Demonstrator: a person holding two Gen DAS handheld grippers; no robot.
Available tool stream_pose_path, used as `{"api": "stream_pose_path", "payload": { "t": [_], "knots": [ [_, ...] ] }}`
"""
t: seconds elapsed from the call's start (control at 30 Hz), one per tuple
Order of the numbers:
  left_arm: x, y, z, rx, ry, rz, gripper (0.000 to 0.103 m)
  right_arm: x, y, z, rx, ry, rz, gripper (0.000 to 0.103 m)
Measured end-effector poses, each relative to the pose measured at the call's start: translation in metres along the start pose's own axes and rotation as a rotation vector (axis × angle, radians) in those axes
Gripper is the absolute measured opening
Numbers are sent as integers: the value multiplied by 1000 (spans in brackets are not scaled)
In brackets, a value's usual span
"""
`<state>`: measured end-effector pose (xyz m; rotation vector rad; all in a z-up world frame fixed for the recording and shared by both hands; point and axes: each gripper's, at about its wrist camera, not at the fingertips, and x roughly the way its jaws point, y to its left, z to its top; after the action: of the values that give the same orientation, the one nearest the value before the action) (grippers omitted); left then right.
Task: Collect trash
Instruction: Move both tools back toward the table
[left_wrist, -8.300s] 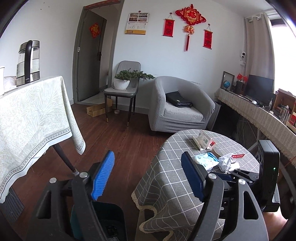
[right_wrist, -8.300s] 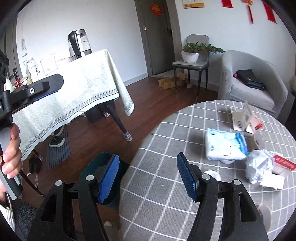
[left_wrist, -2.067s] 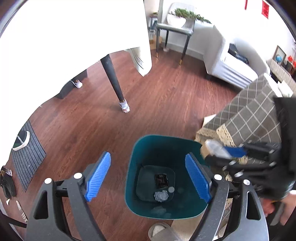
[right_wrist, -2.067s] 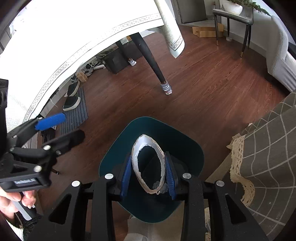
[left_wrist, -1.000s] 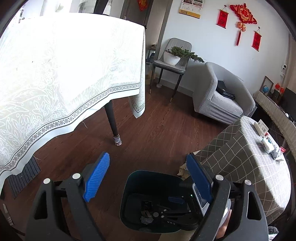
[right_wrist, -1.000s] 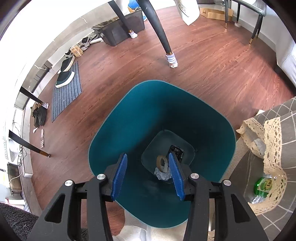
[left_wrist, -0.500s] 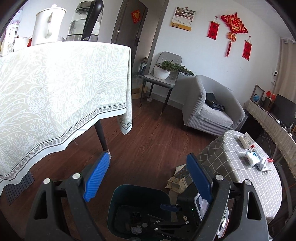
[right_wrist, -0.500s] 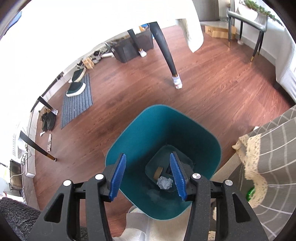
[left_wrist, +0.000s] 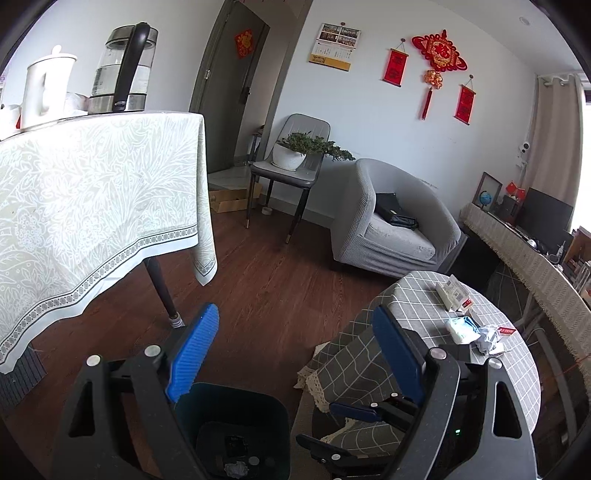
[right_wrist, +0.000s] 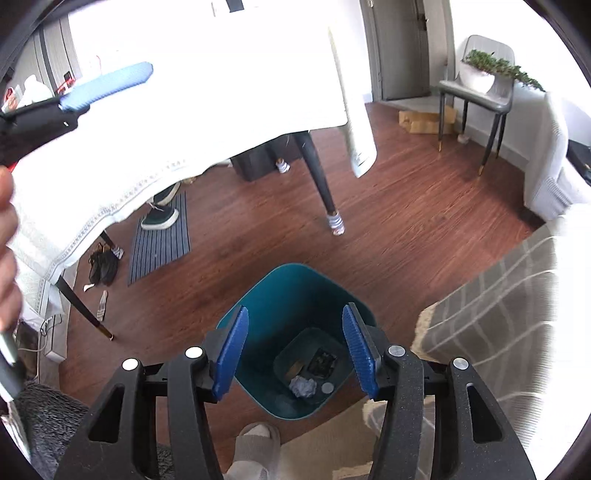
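My right gripper (right_wrist: 295, 356) hangs above the teal bin (right_wrist: 288, 295) on the floor; its jaws are opening with nothing between them. A crumpled paper ball (right_wrist: 303, 387) and small scraps lie at the bin's bottom. My left gripper (left_wrist: 295, 354) is wide open and empty, above the bin (left_wrist: 266, 417) and facing the room. On the round checked table (left_wrist: 369, 354) to the right lie a blue-white packet (left_wrist: 461, 328), crumpled paper (left_wrist: 487, 338), a white box (left_wrist: 452, 295) and a red-white pack (left_wrist: 506, 330). One of the left gripper's blue fingers (right_wrist: 107, 86) shows in the right wrist view.
A large table with a pale leaf-patterned cloth (left_wrist: 92, 206) bears a kettle (left_wrist: 125, 70) and a white jug (left_wrist: 44, 88); its dark leg (right_wrist: 321, 184) stands near the bin. A grey armchair (left_wrist: 391, 221), a chair with a plant (left_wrist: 295, 155), a floor mat with shoes (right_wrist: 159, 236) and a person's foot (right_wrist: 255, 443) are around.
The right gripper dropped the white cup into the bin, then rose away from it with its jaws widening. The left gripper rose and tilted up, bringing the round table's trash into view.
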<state>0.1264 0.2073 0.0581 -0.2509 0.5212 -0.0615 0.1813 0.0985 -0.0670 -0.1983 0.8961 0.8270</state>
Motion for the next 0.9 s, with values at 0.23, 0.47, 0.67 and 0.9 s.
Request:
{"api": "stream_pose_path", "payload": {
  "t": [0.23, 0.47, 0.67, 0.9],
  "knots": [
    [16, -39, -1, 33, 11, -40, 90, -53, -30, -3, 28, -81, -52, 60],
    [39, -84, -7, 81, 50, -82, 91, -97, -69, -19, 79, -128, -132, 65],
    [62, -119, -14, 106, 90, -130, 91, -121, -108, -43, 151, -139, -200, 65],
    [94, -151, -27, 76, 158, -166, 91, -155, -149, -66, 231, -172, -243, 66]
  ]
}}
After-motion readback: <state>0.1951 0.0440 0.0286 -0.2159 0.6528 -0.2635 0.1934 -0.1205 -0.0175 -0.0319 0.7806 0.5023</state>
